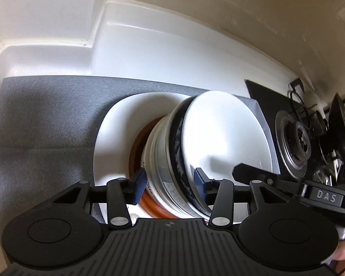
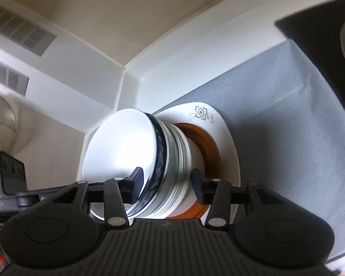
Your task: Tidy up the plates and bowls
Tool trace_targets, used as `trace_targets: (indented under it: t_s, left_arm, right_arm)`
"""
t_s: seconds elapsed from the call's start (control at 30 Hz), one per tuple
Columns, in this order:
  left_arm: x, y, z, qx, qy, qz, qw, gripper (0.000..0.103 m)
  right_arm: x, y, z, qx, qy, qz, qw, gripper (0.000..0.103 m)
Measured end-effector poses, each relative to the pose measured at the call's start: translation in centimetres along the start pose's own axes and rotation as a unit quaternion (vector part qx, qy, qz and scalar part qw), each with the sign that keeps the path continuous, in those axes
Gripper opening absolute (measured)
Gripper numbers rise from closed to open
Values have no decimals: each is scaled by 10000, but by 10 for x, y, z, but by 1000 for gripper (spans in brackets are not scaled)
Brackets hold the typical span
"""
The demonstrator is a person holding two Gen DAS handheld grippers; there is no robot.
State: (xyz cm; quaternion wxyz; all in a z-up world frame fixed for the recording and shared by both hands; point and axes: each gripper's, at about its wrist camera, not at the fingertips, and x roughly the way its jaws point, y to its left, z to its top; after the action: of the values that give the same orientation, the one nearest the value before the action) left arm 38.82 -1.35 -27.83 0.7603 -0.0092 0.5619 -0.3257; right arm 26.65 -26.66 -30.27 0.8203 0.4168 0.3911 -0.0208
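Both grippers, left [image 1: 170,185] and right [image 2: 166,185], gape wide around my bowl stack [image 1: 184,161], which sits between their fingers on the white plate [image 2: 227,142], so closing unevenly could, I judge, topple it.

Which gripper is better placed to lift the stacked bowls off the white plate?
Neither clearly: the left gripper and right gripper both straddle the stacked bowls, jaws open. A two-handed lift looks likeliest.
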Motion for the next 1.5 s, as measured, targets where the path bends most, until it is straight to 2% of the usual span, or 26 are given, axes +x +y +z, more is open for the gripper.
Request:
trace_targets:
  t_s: [0.03,0.1,0.13,0.2,0.27,0.3,0.33,0.4,0.47,0.57,0.67,0.73,0.97,1.13,1.23,1.5]
  left_arm:
    - [-4,0,-4,-30,-136,25,9999,48]
    - [-19,-5,-15,29,-526,228,9983,57]
    - [-28,-11,-22,123,-752,401,9963,60]
    - [-52,-27,-37,389,-1163,770,9895,77]
    - [-80,-45,-52,611,-1476,1061,9814,83]
    - [-95,-53,-59,577,-1568,1207,9785,88]
    - [-109,-62,-65,494,-1616,1286,9772,90]
    - [-138,-80,-76,327,-1682,1220,9776,96]
    - [-160,-104,-85,255,-1647,1174,9790,102]
    - [-183,-144,-100,226,-1476,1541,9767,103]
    - [-202,-181,-121,210,-1525,2147,9645,103]
    - [-214,-201,-135,230,-1625,2440,9558,103]
    - [-244,-240,-172,88,-1445,2609,9545,103]
    - [-262,-267,-195,87,-1598,2954,9419,103]
    - [-270,-274,-205,-8,-1667,3053,9376,103]
    - [-284,-288,-219,-116,-1509,3106,9384,103]
  right_arm:
    - [-3,0,-3,43,-44,-86,9999,64]
    - [-11,5,-11,7,-156,-370,9992,77]
    - [-18,8,-16,-64,-257,-433,9987,78]
    - [-35,19,-26,-263,-476,-612,9966,78]
    - [-53,37,-36,-623,-617,-883,9922,88]
    - [-62,47,-40,-846,-611,-1010,9894,95]
    - [-70,57,-43,-1079,-588,-1142,9858,96]
    - [-88,79,-50,-1523,-543,-1326,9779,97]
    - [-108,102,-61,-1895,-471,-1335,9716,100]
    - [-145,130,-75,-2292,-530,-1449,9611,103]
    - [-177,153,-88,-2577,-464,-1687,9503,102]
    - [-201,159,-99,-2587,-462,-1661,9504,102]
    - [-254,155,-122,-2497,-284,-1524,9559,102]
    - [-278,156,-134,-2542,-288,-1335,9575,102]
    - [-289,159,-141,-2624,-302,-1319,9554,102]
    - [-308,161,-154,-2596,-212,-1301,9567,102]
